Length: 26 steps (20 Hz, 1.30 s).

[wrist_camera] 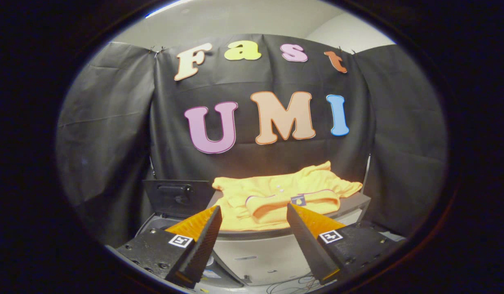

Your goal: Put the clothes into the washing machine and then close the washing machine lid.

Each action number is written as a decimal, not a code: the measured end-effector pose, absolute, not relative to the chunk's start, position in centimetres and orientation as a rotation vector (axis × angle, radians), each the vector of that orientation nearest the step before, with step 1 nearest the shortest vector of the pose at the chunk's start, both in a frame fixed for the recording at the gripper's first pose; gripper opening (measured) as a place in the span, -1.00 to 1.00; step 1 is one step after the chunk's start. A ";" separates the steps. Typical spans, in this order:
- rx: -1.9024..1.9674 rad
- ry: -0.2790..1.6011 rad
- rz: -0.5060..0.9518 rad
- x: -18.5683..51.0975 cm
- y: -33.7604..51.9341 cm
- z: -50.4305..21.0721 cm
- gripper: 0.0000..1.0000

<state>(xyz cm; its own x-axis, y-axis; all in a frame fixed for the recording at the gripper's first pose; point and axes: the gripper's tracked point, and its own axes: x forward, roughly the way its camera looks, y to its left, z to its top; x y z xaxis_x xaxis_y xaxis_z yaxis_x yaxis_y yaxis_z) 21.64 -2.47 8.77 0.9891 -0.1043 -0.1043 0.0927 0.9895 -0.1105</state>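
Just beyond the spread fingertips of the gripper (254,212), a yellow shirt (276,196) lies on a grey top, apart from both fingers; the washing machine (256,253) stands below, its lid (176,197) raised at left.

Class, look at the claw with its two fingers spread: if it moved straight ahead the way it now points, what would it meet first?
Most likely the yellow shirt, which lies just ahead of the open claw, on the grey surface beside the raised washing machine lid. Depth is hard to judge, so the rounded front edge below the shirt might come first.
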 end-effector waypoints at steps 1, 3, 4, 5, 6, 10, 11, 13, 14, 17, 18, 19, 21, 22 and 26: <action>-0.118 0.122 -0.113 22.9 -3.2 9.2 0.93; -0.132 0.165 -0.144 25.2 -4.8 9.4 0.93; -0.131 0.192 -0.152 26.4 -5.5 9.4 0.93; -0.124 0.210 -0.158 27.5 -5.9 9.5 0.94; -0.119 0.244 -0.156 28.4 -6.2 9.2 0.94; -0.105 0.363 -0.164 32.4 -7.7 7.4 0.94; -0.107 0.407 -0.177 33.2 -8.4 6.5 0.94; -0.093 0.463 -0.225 34.4 -9.9 5.2 0.94; -0.094 0.493 -0.246 34.8 -10.5 4.7 0.94; -0.073 0.557 -0.207 36.1 -10.0 2.5 0.94; -0.068 0.608 -0.219 35.9 -10.2 1.1 0.94; -0.101 0.555 -0.217 36.5 -10.3 2.0 0.95; -0.109 0.558 -0.213 36.8 -10.1 1.3 0.95; -0.108 0.526 -0.217 36.4 -10.1 1.8 0.98; -0.090 0.516 -0.180 36.5 -9.9 2.2 0.13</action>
<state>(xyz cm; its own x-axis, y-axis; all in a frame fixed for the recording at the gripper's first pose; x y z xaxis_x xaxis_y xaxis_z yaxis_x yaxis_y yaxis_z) 36.47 -9.88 2.19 0.8544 -0.1933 -0.4823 0.1481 0.9803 -0.1304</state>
